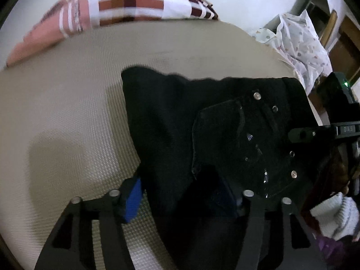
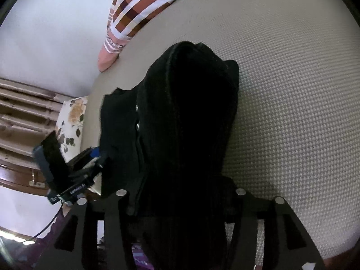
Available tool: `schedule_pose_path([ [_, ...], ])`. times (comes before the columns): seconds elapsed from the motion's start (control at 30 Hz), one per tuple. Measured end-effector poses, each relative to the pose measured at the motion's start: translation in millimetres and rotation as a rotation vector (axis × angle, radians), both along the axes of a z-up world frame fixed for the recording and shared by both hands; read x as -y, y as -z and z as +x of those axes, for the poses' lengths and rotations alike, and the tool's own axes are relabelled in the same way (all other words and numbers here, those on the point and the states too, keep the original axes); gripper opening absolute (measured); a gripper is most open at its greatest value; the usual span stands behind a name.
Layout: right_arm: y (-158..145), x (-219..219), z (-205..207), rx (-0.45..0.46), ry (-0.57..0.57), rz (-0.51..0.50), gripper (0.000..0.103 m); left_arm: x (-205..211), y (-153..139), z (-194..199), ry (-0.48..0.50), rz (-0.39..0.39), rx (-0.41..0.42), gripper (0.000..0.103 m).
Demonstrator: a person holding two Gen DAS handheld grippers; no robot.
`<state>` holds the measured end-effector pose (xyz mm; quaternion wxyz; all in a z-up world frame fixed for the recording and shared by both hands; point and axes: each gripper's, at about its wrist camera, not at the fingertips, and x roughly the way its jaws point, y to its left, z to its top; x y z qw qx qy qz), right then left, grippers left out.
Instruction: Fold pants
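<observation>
The black pants [image 1: 213,135] are lying on a beige textured mattress [image 1: 67,117], already gathered into a thick bundle with the waist part, its rivets and a pocket turned up. A striped pillow [image 1: 126,2] is seen at the far edge of the bed.

The cloth is judged to be soft but rather heavy, like denim, so it will sag and slide when it is lifted by one point only. The layers are thick at the waistband and at the seams; these places are considered the best for taking hold, because a firm edge is given there and several layers can be pinched together.

In the left wrist view the left hand-held gripper [image 1: 184,191] is standing half open around the near edge of the bundle; the blue pad [image 1: 132,200] on the left is seen apart from the cloth, so no grip is judged. In the right wrist view the right hand-held gripper [image 2: 180,193] is also partly open, with the dark fabric lying between its fingers and running far from it. Whether the pads are touching the cloth there cannot be told, because all is black.
</observation>
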<state>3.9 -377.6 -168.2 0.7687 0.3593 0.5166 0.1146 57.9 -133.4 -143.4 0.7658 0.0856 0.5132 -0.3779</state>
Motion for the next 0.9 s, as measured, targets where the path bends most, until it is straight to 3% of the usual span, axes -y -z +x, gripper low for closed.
schedule_pose_path([
  [0.1,-2.3,-5.0,1.2,0.015,-0.012,-0.03,0.053,1.4,1.1,-3.0,0.013,-0.015,0.013,0.062],
  [0.13,-3.4,-8.2,1.8,0.021,-0.02,-0.052,0.047,3.5,0.4,-5.2,0.018,-0.008,0.028,0.059],
  [0.2,-3.9,-11.6,3.4,0.026,-0.02,-0.069,0.04,5.5,-2.9,-9.3,0.01,-0.004,0.053,0.048],
  [0.27,-3.5,-11.0,1.6,0.038,-0.005,-0.047,0.036,4.7,-11.2,-11.6,-0.02,-0.004,0.08,0.027],
  [0.33,-5.5,-9.2,-0.6,0.048,0.015,-0.022,0.033,1.0,-20.5,-13.9,-0.045,-0.036,0.09,0.023],
  [0.47,-8.5,-2.2,-5.0,0.076,0.063,0.075,0.031,-4.1,-30.1,-16.2,-0.062,-0.062,0.1,0.021],
  [0.9,-16.5,-35.2,10.2,0.112,0.06,0.174,0.031,-43.4,-59.2,-6.4,-0.15,-0.088,0.155,0.021],
])
